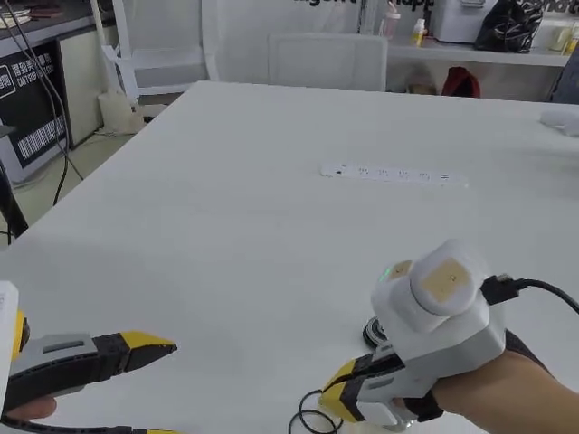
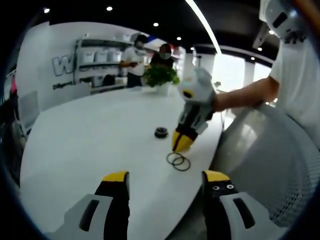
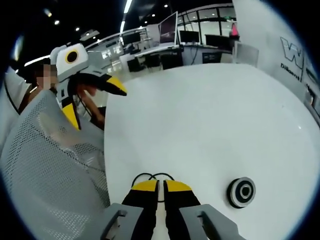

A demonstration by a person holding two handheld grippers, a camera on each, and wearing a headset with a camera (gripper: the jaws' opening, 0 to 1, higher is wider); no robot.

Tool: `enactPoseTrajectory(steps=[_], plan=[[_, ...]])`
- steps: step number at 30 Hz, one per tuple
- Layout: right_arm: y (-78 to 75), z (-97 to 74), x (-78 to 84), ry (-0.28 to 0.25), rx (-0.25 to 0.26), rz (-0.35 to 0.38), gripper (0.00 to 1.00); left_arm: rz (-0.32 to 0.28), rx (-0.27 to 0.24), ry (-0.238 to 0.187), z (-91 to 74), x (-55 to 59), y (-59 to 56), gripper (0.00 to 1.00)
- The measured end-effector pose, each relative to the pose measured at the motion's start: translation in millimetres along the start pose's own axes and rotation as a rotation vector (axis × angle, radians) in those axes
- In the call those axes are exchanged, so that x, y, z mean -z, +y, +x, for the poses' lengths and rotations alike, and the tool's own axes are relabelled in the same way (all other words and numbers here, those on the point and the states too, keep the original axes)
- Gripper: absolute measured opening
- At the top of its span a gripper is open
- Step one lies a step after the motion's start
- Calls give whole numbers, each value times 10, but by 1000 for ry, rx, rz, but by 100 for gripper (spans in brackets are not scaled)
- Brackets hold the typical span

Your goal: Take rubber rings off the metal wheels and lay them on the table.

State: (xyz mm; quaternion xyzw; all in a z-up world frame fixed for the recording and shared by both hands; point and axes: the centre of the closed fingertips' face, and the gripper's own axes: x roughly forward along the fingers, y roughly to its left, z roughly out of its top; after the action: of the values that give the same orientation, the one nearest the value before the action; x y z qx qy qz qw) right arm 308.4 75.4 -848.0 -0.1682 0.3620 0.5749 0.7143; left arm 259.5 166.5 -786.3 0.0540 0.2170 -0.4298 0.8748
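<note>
- Your right gripper [image 3: 161,187] has its jaws drawn almost together, with a thin slit between the yellow tips. The tips sit right at the 2 rubber rings [image 3: 154,176]. I cannot tell whether a ring is pinched in that slit or the tips just rest against them.
- The rubber rings lie flat and overlapping on the tabletop [image 1: 226,226], close to its near edge, the one against your body.
- The metal wheel [image 3: 241,192] lies flat a little further in from that edge, just beside your right gripper and apart from the rings. Its outer rim looks dark, which I take for a ring not yet pulled off.
- Your left gripper [image 2: 166,177] has its jaws spread wide with nothing between them. It hovers by the near edge toward the left-hand corner, well apart from the wheel.
- Step in hand, as I judge it: the laying-down of a ring, at or near its end, with 2 rings off.
- Next move, as I judge it: part the right jaws if they hold anything and lift clear of the rings.
- Then bring both grippers to the wheel, 1 to pin it and 1 to catch the rim band and peel it off.
- The wheel is low and the tabletop smooth, so expect it to slide unless you hold it down firmly.
</note>
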Motion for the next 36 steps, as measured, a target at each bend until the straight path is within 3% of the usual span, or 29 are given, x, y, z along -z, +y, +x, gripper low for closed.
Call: enactPoseTrajectory(steps=[13,22,36], plan=[[-263,-311,-215,-133,59,74,3,10,-8,13,-25,-30,-6,60],[-374,-556,-483,-293,72,137,6,17,-17,4,-73,-92,15,61],[-598,-901,-598,-408,145,112,26,23,-42,3,-156,-124,99,62]])
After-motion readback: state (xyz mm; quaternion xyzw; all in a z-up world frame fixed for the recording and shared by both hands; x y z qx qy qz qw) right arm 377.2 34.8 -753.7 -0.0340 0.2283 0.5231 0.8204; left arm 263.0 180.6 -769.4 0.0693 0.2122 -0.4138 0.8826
